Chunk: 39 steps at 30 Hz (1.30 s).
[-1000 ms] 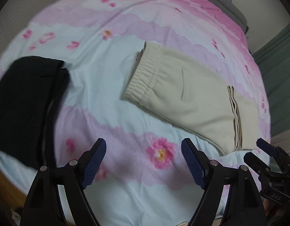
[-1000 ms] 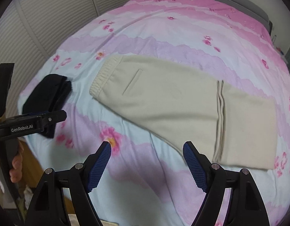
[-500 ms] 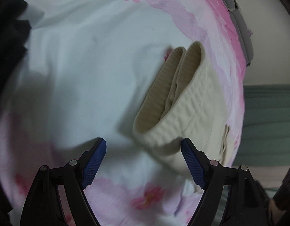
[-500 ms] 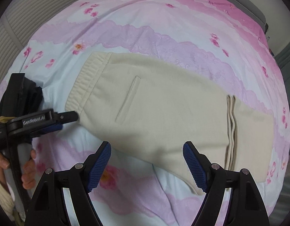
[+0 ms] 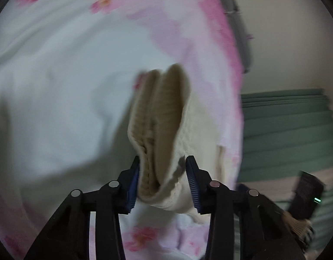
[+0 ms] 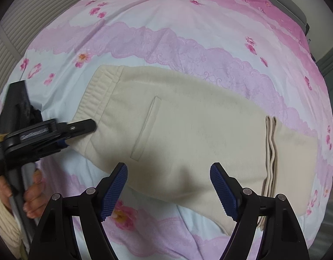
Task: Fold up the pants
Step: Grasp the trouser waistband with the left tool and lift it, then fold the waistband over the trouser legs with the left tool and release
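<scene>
Left gripper (image 5: pixel 162 182) dropped, jaws closing around pants (image 6: pixel 188 134) waistband.

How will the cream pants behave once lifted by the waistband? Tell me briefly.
Likely floppy: the cream pants lie limp and flat on the bed. The thick ribbed waistband bunches between the closing left tongs, so it should grip well. The folded-back leg ends would probably slide open.

One pair of cream pants (image 6: pixel 188 134) lies across the middle of one flowered bedspread (image 6: pixel 188 32). Two grippers show, the left gripper (image 5: pixel 162 182) and the right gripper (image 6: pixel 168 190). One hand (image 6: pixel 30 197) is visible.
</scene>
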Each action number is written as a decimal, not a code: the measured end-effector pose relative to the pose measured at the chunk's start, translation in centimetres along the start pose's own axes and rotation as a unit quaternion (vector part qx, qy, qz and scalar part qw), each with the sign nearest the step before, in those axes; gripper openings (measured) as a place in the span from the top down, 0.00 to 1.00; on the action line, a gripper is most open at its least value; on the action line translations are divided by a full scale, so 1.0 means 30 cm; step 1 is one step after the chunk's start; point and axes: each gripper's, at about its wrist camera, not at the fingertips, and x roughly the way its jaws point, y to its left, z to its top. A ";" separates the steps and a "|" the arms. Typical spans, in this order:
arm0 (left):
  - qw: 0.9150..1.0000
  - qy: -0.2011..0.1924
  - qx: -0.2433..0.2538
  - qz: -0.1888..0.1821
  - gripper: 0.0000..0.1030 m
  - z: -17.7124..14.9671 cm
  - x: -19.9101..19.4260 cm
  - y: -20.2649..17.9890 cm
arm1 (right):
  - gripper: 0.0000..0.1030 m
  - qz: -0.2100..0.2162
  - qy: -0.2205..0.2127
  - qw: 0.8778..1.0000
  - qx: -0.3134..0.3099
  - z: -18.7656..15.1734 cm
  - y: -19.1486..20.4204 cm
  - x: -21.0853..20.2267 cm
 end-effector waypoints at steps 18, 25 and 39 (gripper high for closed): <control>0.978 -0.004 0.081 0.195 0.75 -0.036 0.107 -0.285 | 0.23 0.010 -0.038 0.998 0.049 -0.076 -0.124 -0.092; 0.923 -0.068 0.266 0.269 0.76 -0.163 0.124 -0.803 | 0.23 0.014 -0.095 0.990 0.101 -0.183 -0.356 -0.248; 0.906 -0.083 0.314 0.272 0.77 -0.461 0.534 -1.507 | 0.23 -0.003 -0.168 0.971 0.167 -0.479 -1.107 -0.495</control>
